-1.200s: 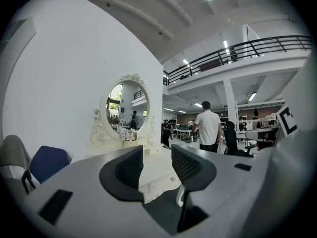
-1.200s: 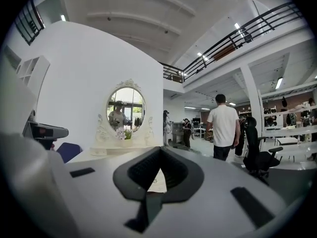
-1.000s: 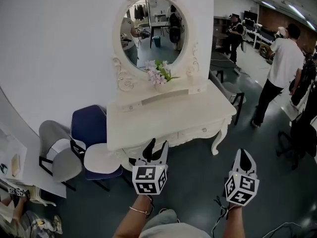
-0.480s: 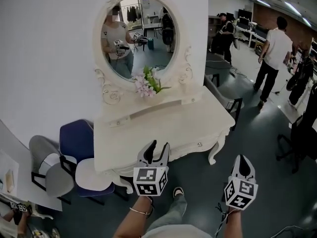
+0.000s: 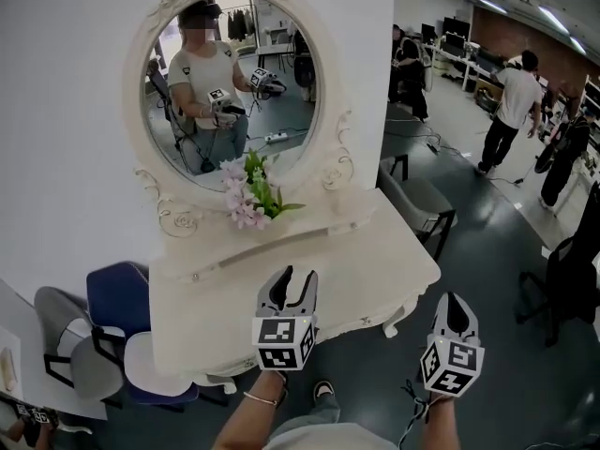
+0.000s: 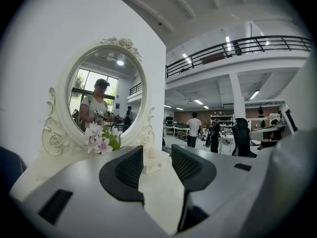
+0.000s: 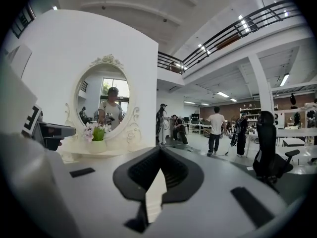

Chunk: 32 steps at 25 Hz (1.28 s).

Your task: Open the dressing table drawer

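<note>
The white dressing table (image 5: 234, 293) stands against the wall with an oval mirror (image 5: 230, 82) and a pot of pink flowers (image 5: 248, 200) on its top. Its drawer front (image 5: 361, 322) shows only as a thin strip under the table's front edge. My left gripper (image 5: 297, 277) hovers above the front of the tabletop, open and empty. In the left gripper view the left gripper (image 6: 157, 155) points at the mirror (image 6: 106, 98), with the tabletop (image 6: 158, 192) showing between its jaws. My right gripper (image 5: 454, 300) hangs off the table's right front corner, over the floor. The right gripper (image 7: 159, 150) is shut on nothing.
A blue chair (image 5: 117, 293) and a grey chair (image 5: 66, 345) stand left of the table. Another chair (image 5: 417, 200) sits at the table's right end. Several people (image 5: 511, 101) stand in the back right, and a black office chair (image 5: 572, 279) is at the right edge.
The head view has come closer to the table, which now sits lower and more to the left. The mirror now reflects the person holding both grippers. Both grippers keep their places in view.
</note>
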Tool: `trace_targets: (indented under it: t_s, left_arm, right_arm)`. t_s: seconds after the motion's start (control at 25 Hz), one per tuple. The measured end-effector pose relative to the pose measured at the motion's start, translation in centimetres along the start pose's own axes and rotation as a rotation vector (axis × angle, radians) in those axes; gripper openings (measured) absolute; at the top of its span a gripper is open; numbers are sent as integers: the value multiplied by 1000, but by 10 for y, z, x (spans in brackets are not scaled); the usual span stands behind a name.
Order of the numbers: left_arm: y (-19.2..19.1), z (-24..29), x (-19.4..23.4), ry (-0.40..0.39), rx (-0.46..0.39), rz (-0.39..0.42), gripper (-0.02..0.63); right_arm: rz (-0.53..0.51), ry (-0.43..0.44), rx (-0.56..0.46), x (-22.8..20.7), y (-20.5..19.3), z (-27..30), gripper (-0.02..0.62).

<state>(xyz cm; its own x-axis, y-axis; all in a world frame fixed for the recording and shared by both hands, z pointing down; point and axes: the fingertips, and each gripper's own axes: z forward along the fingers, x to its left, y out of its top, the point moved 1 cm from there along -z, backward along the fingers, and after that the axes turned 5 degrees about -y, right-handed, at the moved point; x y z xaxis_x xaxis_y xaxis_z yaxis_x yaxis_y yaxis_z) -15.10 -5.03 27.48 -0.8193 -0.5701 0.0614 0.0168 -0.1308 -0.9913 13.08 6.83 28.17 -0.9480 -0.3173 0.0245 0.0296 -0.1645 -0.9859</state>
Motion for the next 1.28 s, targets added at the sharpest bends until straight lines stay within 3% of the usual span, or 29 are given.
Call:
trace_targets:
  t_s: [0.28,0.64,1.28]
  left_arm:
    - [8,65,34,16,11,-12,178]
    - [5,103,58,49,42,-10,178]
    - [-4,134,77,225,49,-67,178]
  right_arm:
    - [-23,25,-7,15,22,81,6]
    - [-20,43,39,23,15,141,6]
    - [-72,237,41,58,34,241,6]
